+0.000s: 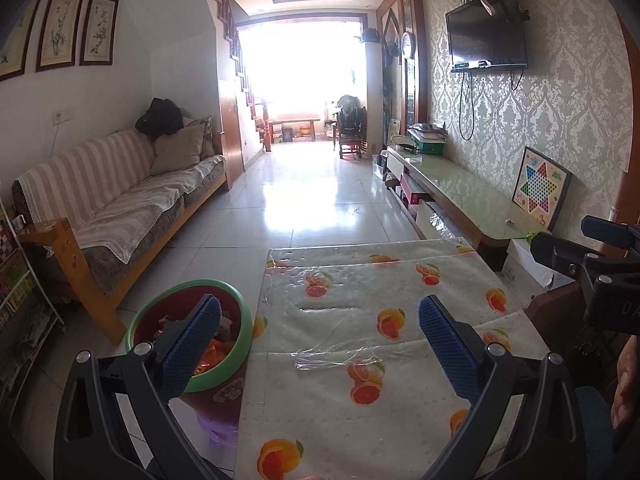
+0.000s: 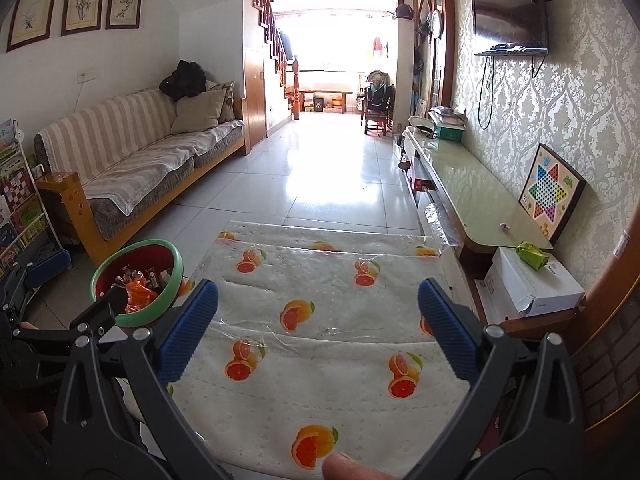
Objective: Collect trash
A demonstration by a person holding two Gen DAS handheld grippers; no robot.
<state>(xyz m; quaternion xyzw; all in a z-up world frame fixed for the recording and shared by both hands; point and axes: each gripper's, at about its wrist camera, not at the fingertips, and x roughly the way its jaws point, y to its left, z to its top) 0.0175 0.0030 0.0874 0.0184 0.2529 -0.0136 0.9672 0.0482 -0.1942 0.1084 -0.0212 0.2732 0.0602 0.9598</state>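
table: covered by fruit-print cloth [image 2: 320,320] under clear film
bin: green-rimmed trash bin [image 2: 138,282], wrappers inside, left of table
left gripper [image 1: 320,344]: spread wide, empty
right gripper [image 2: 318,330]: spread wide, empty
room: sofa [image 2: 140,160] left, TV stand [image 2: 472,196] right

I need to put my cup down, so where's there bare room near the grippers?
Most of the fruit-print tablecloth is bare, from the near edge to the far edge, with both the left gripper and the right gripper open above it. It is crowded at the left edge, where the green-rimmed trash bin stands full of wrappers.
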